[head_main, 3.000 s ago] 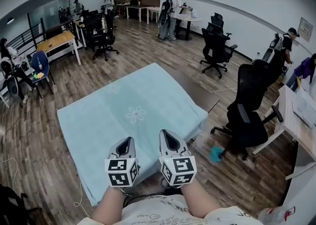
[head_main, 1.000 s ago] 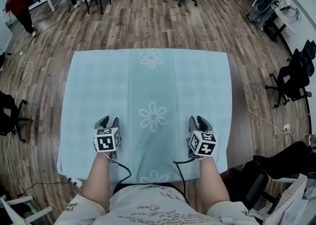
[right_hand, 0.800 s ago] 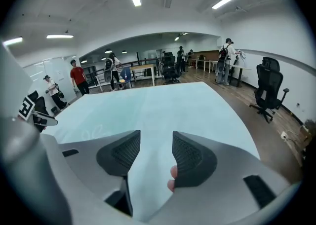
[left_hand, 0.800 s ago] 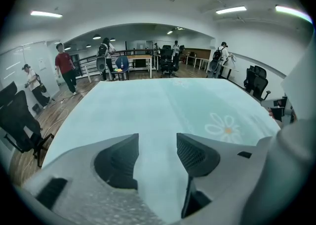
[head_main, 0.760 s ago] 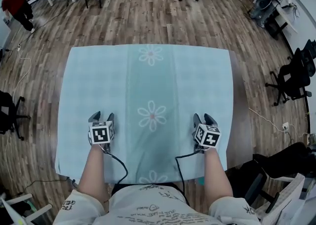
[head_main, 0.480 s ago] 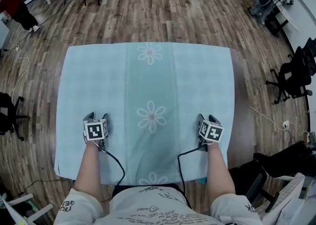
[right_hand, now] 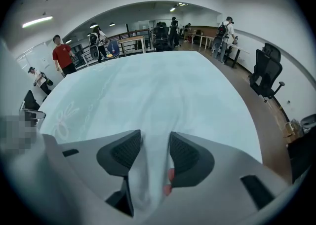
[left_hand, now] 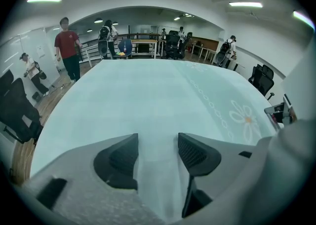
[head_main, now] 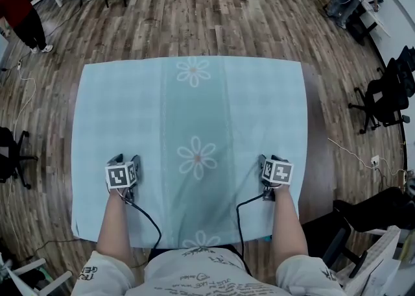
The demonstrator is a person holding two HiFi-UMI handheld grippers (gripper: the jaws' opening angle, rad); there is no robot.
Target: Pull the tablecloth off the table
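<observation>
Okay, the pale blue tablecloth (head_main: pixel 194 106) lies flat over the table (head_main: pixel 316 152) and covers nearly all of it. In the head view only a brown strip of tabletop shows, along the right side.

My left claw (head_main: pixel 124 158) is planted on the cloth near its near-left corner and points steeply down. Its jaws are spread wide and have just been easing inward. A low ridge of cloth stands between the pads (left_hand: pixel 121 157), not clamped.

My right claw (head_main: pixel 273 158) sits on the near-right part, level with the left one and well apart from it. The middle flower print (head_main: pixel 196 157) is between the two. Its jaws are also spread and have just been closing in. A puckered fold of cloth rises in the gap and reaches both pads but is not squeezed flat.

Black cables (head_main: pixel 146 217) trail from both claws back toward me.
</observation>
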